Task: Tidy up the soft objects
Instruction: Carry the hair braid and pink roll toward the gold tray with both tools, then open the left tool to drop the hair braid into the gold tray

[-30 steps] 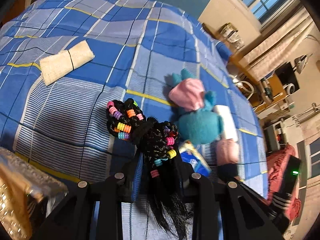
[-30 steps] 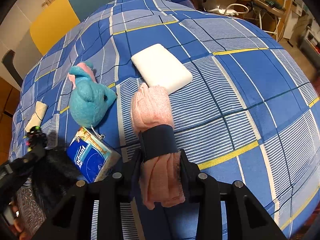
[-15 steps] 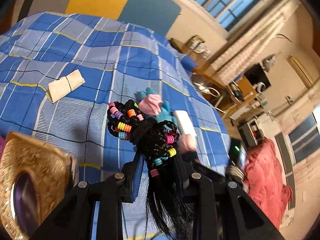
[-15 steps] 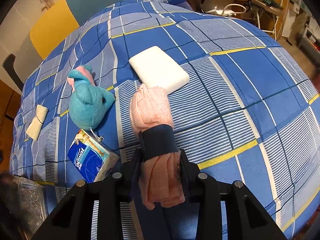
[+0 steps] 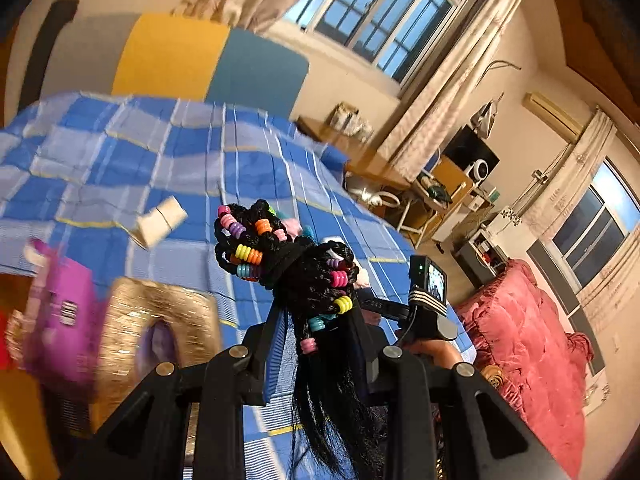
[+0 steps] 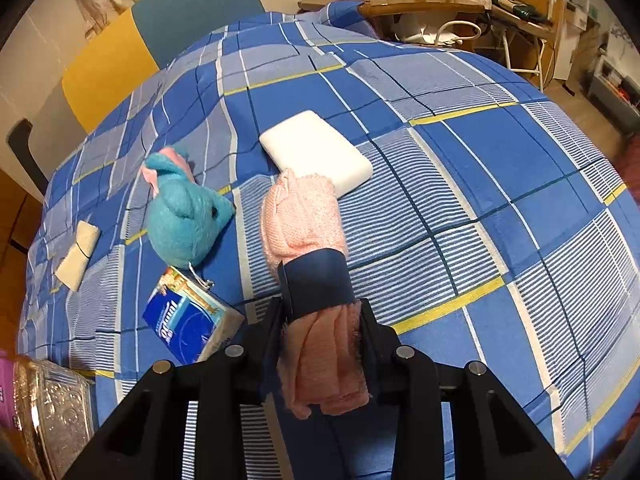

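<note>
My left gripper [image 5: 318,320] is shut on a black braided hairpiece [image 5: 296,264] strung with coloured beads, lifted clear above the blue checked bedspread [image 5: 120,160]. My right gripper [image 6: 320,316] is shut on a rolled pink knitted cloth [image 6: 304,216] with a dark blue band, its far end resting on the bedspread [image 6: 480,160]. A teal plush toy [image 6: 184,216], a white foam pad [image 6: 316,152], a blue tissue pack [image 6: 188,320] and a cream folded cloth [image 6: 78,256] lie on the bed. The cream cloth [image 5: 160,222] also shows in the left wrist view.
A gold glittery box [image 5: 160,320] and a purple box [image 5: 60,312] sit at the bed's near left edge; the gold box [image 6: 52,412] also shows in the right view. A hand holds the other gripper with its camera [image 5: 428,292]. A red sofa [image 5: 520,340] stands right.
My left gripper has risen and tilted up with the hairpiece, swinging toward the gold and purple boxes. The right gripper and pink cloth have stayed put.
</note>
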